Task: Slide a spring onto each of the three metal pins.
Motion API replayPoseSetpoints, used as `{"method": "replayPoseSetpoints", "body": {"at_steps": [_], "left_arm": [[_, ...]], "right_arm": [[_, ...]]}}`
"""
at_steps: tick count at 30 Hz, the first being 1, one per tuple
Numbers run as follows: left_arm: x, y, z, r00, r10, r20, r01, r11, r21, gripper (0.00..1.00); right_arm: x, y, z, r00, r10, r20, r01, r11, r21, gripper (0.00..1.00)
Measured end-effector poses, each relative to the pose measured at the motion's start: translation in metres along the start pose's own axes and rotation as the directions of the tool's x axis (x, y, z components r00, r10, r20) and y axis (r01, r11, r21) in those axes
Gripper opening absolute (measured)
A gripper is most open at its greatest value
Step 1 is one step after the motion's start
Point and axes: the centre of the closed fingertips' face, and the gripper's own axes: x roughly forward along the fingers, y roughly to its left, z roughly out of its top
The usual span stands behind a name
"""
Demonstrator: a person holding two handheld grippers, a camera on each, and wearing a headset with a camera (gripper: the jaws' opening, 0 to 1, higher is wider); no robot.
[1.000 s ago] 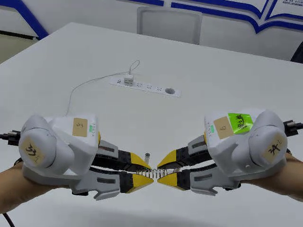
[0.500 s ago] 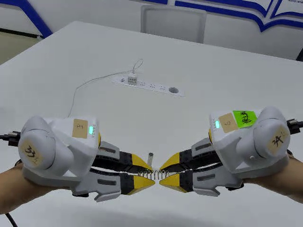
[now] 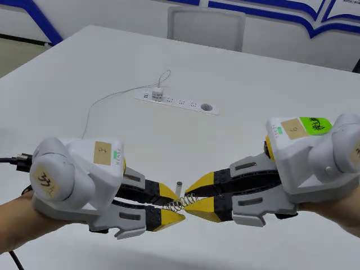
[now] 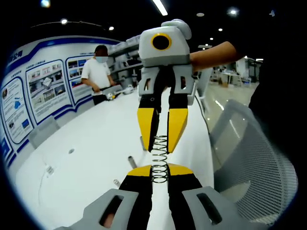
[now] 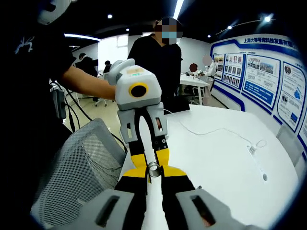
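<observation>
Holding the left gripper (image 3: 179, 207) at 8 o'clock in the head view, on a bare forearm, yellow-tipped black jaws pointing toward 3 o'clock, nearly level. Holding the right gripper (image 3: 187, 200) at 4 o'clock, jaws pointing toward 9 o'clock and sloping a little down, tips almost meeting the left ones.

Pinching 1 thin coiled steel spring (image 3: 181, 202) between both. Left jaws pressed together on 1 end, right jaws pressed on the other end, middle coils bare between the 2 pairs of tips, above the white table (image 3: 112, 67). In the right gripper view, seen end-on as a small ring.

Counting 1 short upright metal pin (image 3: 178, 188) on the table just behind the spring, at 12 o'clock of it. In the left gripper view, counting 2 pins: 1 pin (image 4: 132, 162) at 9 o'clock of the spring, 1 pin (image 4: 115, 182) at 8 o'clock.

Farther at 12 o'clock, 1 white power strip (image 3: 176, 102) with a thin cable, and 1 grey chair (image 3: 205, 25) at the far edge.
</observation>
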Motion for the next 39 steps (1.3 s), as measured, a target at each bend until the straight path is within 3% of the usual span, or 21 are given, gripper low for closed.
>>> {"method": "replayPoseSetpoints", "body": {"at_steps": [5, 15, 19, 26, 29, 39], "left_arm": [[0.0, 0.001, 0.001, 0.9999, 0.009, 0.014, -0.008, 1.0, -0.028, 0.1], [-0.007, 0.013, -0.004, 0.9975, 0.063, 0.03, -0.061, 0.995, -0.076, 0.13], [-0.013, 0.022, -0.009, 0.994, 0.107, 0.023, -0.104, 0.989, -0.104, 0.29], [-0.029, 0.041, -0.021, 0.9751, 0.222, 0.003, -0.219, 0.964, -0.15, 0.61], [-0.034, 0.045, -0.025, 0.968, 0.251, -0.005, -0.248, 0.953, -0.173, 0.72], [-0.044, 0.048, -0.036, 0.9553, 0.295, -0.023, -0.293, 0.934, -0.203, 0.83]], "right_arm": [[0.005, 0.0, 0.009, 0.9994, 0.003, 0.034, -0.004, 1.0, 0.017, 0.11], [0.009, -0.011, 0.009, 0.9991, -0.034, 0.024, 0.033, 0.999, 0.035, 0.1], [0.006, -0.02, 0.012, 0.9979, -0.056, 0.03, 0.055, 0.998, 0.041, 0.11], [0.0, -0.047, 0.009, 0.9906, -0.137, 0.009, 0.136, 0.988, 0.069, 0.11], [-0.002, -0.058, 0.002, 0.984, -0.176, -0.025, 0.178, 0.981, 0.08, 0.11], [-0.001, -0.081, -0.018, 0.9673, -0.237, -0.09, 0.248, 0.96, 0.133, 0.11]]}}
